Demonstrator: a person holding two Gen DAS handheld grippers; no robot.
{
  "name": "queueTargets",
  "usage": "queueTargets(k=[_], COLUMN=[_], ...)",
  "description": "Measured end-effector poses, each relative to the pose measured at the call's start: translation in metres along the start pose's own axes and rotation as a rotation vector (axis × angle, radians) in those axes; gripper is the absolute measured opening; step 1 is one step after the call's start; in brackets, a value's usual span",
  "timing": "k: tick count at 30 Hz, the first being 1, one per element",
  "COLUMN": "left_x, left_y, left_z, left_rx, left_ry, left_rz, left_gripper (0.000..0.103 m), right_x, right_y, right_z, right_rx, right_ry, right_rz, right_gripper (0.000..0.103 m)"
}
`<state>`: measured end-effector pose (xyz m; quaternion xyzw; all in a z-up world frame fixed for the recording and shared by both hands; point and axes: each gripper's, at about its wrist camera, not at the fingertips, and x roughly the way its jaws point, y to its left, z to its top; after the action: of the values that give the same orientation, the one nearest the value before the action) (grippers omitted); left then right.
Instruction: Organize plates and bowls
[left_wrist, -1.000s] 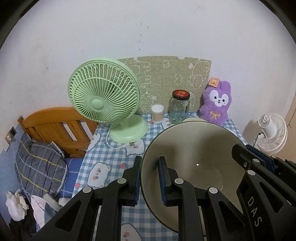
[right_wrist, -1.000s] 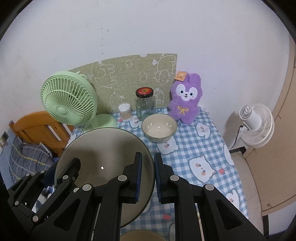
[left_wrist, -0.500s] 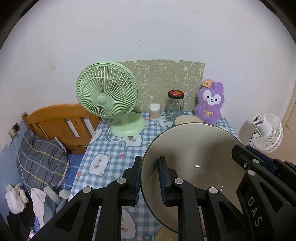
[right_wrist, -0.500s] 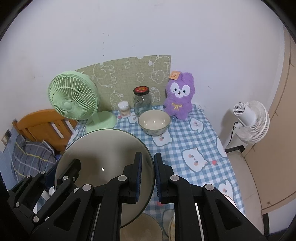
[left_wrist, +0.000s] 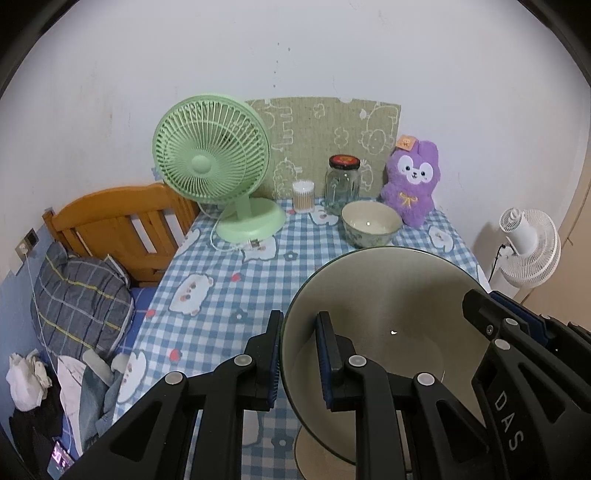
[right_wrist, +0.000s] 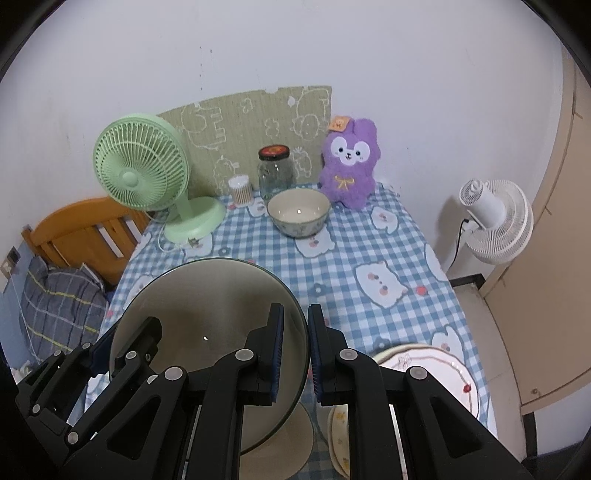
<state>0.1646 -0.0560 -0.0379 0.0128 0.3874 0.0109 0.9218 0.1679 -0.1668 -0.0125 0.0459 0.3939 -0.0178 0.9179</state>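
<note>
Together the left gripper (left_wrist: 298, 360) & right gripper (right_wrist: 295, 354) pinch the big bowl (left_wrist: 388, 314) at opposite rims. It hangs above the table (right_wrist: 351, 258) (checked cloth), w/ a small bowl (right_wrist: 298, 212) further back.

White wall (left_wrist: 332, 55), wooden bed frame (left_wrist: 118, 221) left, beige door (right_wrist: 554, 221) right.

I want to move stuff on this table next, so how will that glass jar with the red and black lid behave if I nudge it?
The glass jar stands tall and narrow, so a push near its lid would probably tip it. It looks empty, so likely fairly light. Clear glass suggests it is breakable and slippery, and the small bowl sits close in front.
</note>
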Motion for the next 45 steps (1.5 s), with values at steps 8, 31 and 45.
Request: queueTargets(k=[8, 31, 45], left_x=[0.009, 0.045, 0.06], left_y=[-0.002, -0.003, -0.005], left_z=[-0.025, -0.072, -0.087], left_rx=[-0.007, -0.016, -0.017], left_ry=[0.042, 0.16, 0.215], left_rz=[-0.006, -0.005, -0.013], left_gripper=[0.015, 0.015, 0.015], right_x=[0.013, 0.053, 0.069], right_y=[-0.005, -0.008, -0.009], right_z=[-0.026, -0.071, -0.085], right_rx=[0.016, 0.005, 0.01], right_ry=[0.052, 0.162, 0.214], right_rz=[-0.005, -0.018, -0.034], right_gripper=[0.017, 0.017, 0.017])
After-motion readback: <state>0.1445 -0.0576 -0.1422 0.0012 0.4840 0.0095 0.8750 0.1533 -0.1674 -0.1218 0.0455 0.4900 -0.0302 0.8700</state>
